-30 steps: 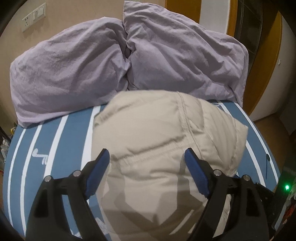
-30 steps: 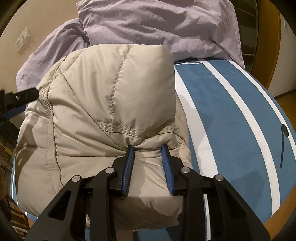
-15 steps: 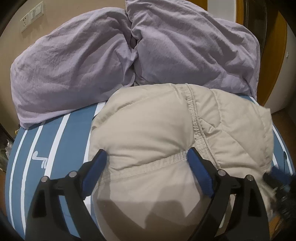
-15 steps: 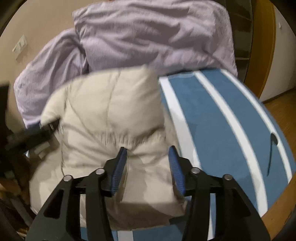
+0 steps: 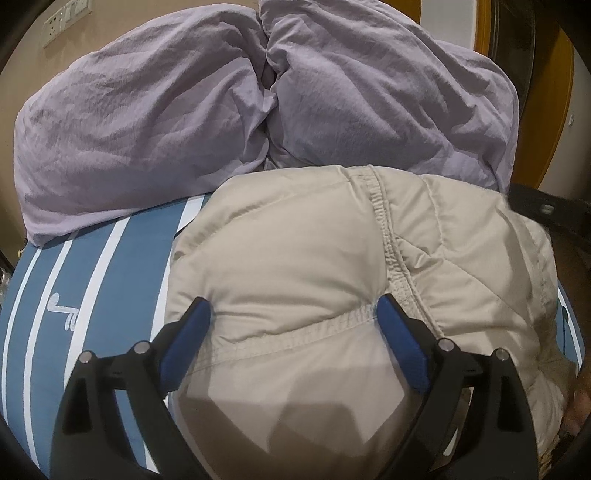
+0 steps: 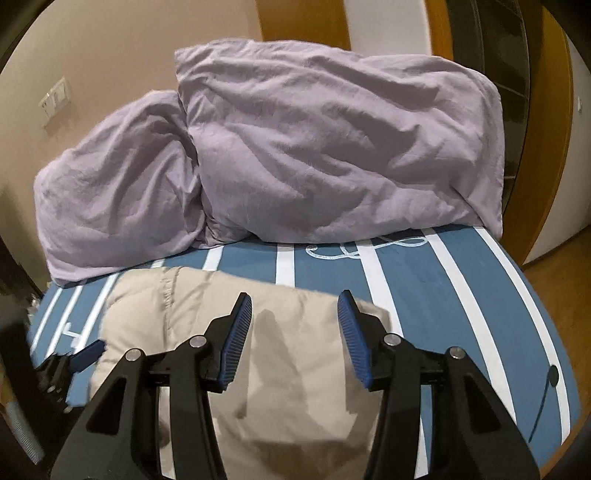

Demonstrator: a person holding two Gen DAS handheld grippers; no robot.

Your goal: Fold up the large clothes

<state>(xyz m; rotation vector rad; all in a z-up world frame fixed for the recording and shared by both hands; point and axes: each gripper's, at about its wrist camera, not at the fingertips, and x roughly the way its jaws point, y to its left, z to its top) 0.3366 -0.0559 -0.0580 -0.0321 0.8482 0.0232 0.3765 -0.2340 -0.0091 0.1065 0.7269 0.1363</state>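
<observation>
A beige quilted puffer jacket (image 5: 303,266) lies folded in a bundle on the blue bed with white stripes (image 5: 92,280). My left gripper (image 5: 291,314) is open, its blue-padded fingers spread either side of a stitched seam, just above the jacket. In the right wrist view the jacket (image 6: 192,306) lies below and in front of my right gripper (image 6: 295,321), which is open, empty and raised above it. The left gripper's tip (image 6: 88,350) shows at the jacket's left edge. Part of the right gripper's black frame (image 5: 546,214) shows at the jacket's far right.
Two lilac pillows (image 6: 332,147) are piled against the wall at the head of the bed (image 6: 461,295). A wooden door frame (image 6: 550,147) and wood floor (image 6: 561,295) lie to the right of the bed. Wall sockets (image 5: 62,18) are at the upper left.
My right gripper let go of the jacket's fold, opened wide and lifted back above it. My left gripper stayed open and sank closer to the jacket.
</observation>
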